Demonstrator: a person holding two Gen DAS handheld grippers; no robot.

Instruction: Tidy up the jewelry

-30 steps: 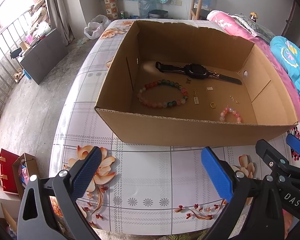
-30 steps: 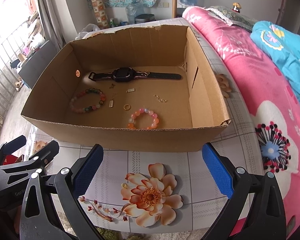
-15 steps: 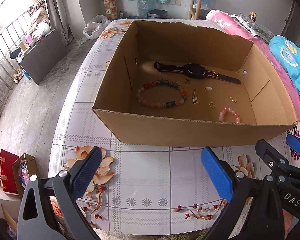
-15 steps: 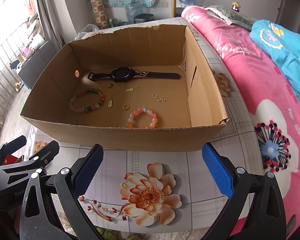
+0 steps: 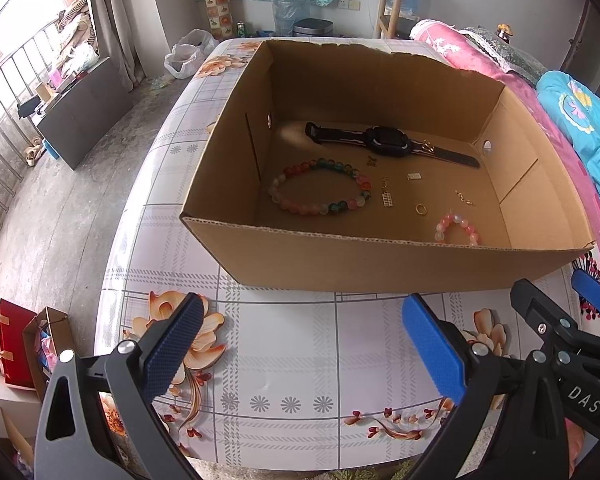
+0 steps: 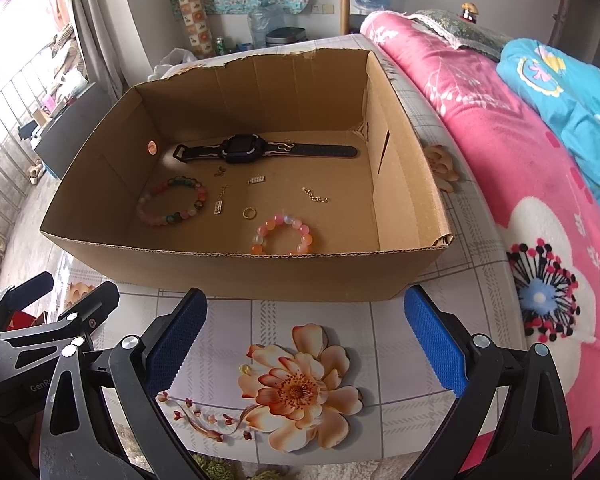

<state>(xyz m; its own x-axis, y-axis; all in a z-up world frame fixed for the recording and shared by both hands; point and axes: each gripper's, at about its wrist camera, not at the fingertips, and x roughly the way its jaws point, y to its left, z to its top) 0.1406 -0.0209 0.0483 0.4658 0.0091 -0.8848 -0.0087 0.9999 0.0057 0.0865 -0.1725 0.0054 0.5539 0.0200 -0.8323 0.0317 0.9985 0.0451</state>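
Change since earlier frames: cardboard box (image 5: 380, 264) sits slightly higher in both views; jewelry layout unchanged.
Left gripper (image 5: 300, 344): fingers spread wide, empty, at lower frame above the floral tablecloth (image 5: 292, 360).
Right gripper (image 6: 304, 336): fingers spread wide, empty, at lower frame.
Left view only: floor and red bag (image 5: 14, 344) at left edge; right gripper body at lower right.
Right view only: pink blanket (image 6: 520, 184) along right side; left gripper body at lower left.
Box contents: black watch (image 6: 244, 149) lies flat along the far wall; multicolour bead bracelet (image 6: 172, 206) at left; pink bead bracelet (image 6: 282, 235) against the near wall; gold ring (image 6: 249, 212) between the bracelets; gold chain (image 6: 315, 196) right of centre; small charms (image 6: 257, 179) near the watch.
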